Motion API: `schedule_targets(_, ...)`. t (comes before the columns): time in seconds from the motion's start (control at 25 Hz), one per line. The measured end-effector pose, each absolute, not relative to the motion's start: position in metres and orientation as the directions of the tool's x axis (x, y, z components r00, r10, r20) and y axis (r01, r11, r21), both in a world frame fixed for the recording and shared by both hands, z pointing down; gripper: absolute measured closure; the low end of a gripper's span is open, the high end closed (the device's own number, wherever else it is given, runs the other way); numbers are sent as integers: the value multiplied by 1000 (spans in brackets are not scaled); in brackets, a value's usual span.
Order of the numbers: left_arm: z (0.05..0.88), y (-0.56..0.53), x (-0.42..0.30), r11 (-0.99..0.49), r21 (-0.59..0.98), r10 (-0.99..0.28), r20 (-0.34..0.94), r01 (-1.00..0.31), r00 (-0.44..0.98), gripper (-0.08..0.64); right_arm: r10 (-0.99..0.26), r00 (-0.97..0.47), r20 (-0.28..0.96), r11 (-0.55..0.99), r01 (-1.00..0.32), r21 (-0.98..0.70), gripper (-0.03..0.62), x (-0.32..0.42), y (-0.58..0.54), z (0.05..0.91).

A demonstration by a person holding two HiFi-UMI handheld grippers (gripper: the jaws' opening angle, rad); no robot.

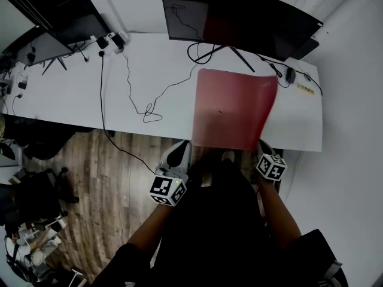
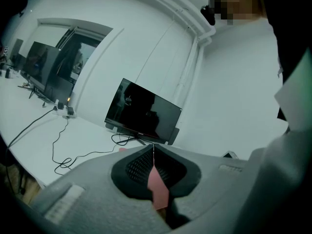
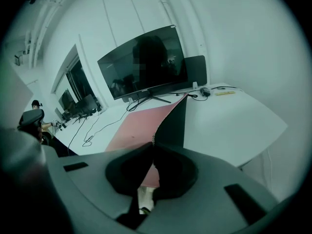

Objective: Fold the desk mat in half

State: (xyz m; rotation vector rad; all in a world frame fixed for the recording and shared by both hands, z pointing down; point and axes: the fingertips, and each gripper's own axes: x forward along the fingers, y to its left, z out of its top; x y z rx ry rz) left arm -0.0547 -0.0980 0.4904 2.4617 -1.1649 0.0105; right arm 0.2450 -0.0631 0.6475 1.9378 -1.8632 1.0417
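Note:
A red desk mat (image 1: pixel 230 106) lies on the white desk (image 1: pixel 90 88), in front of the big monitor. Its near edge hangs at the desk's front edge, and its right side is lifted and curls up. My left gripper (image 1: pixel 183 148) is at the mat's near left corner. In the left gripper view it (image 2: pixel 153 149) is shut on a strip of the mat (image 2: pixel 158 186). My right gripper (image 1: pixel 262 144) is at the near right corner. In the right gripper view it (image 3: pixel 153 146) is shut on the mat's edge. There the mat's pink top (image 3: pixel 141 123) and dark underside (image 3: pixel 174 123) both show.
A wide dark monitor (image 1: pixel 239 17) stands on its stand behind the mat. Black cables (image 1: pixel 149 109) loop across the desk left of the mat, near a power strip (image 1: pixel 112 40). A small dark device (image 1: pixel 290 75) sits at the back right. A second monitor (image 1: pixel 54 37) stands far left.

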Motion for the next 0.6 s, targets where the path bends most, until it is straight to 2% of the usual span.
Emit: schedule_targets(0.6, 492, -98, -118, -555, 399, -746, 150, -730, 649, 538, -751, -130, 648, -34, -971, -235, 580, 152, -95, 640)
